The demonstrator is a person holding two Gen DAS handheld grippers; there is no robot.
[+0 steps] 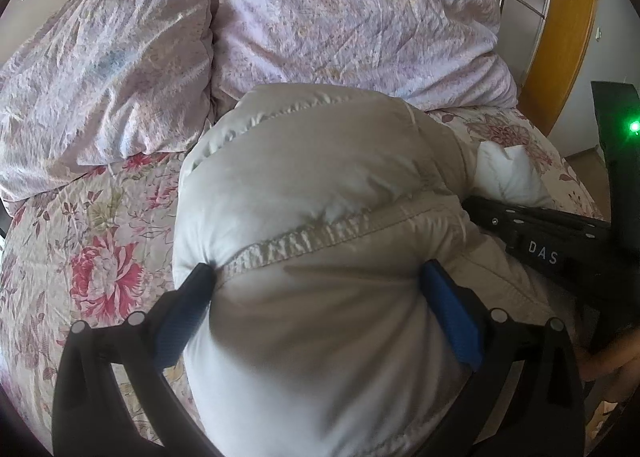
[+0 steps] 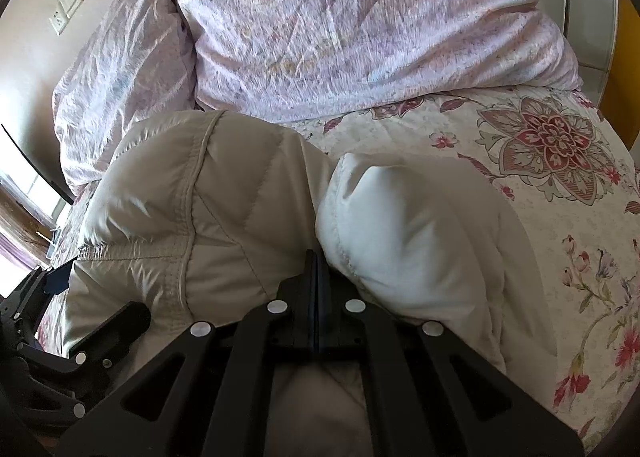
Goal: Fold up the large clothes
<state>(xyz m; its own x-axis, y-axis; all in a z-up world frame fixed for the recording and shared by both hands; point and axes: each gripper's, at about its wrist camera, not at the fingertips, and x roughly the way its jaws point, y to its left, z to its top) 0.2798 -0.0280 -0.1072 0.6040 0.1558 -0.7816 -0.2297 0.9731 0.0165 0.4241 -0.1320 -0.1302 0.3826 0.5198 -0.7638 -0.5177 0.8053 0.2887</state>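
Across the floral bedspread (image 1: 100, 225) the puffy jacket (image 1: 320, 217) bulges between our left tongs (image 1: 320, 277), apparently clamped on its bulk, and left of our closed right tongs (image 2: 318, 257), so we press down evenly.

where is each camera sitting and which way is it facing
Left wrist: on the left gripper, angled down over the puffy beige down jacket toward the lilac pillows; its jaws straddle the jacket; right gripper at right.
Right wrist: on the right gripper, same heading, jaws shut; left gripper at left.
Shared: jacket, pillows, floral quilted bedspread.
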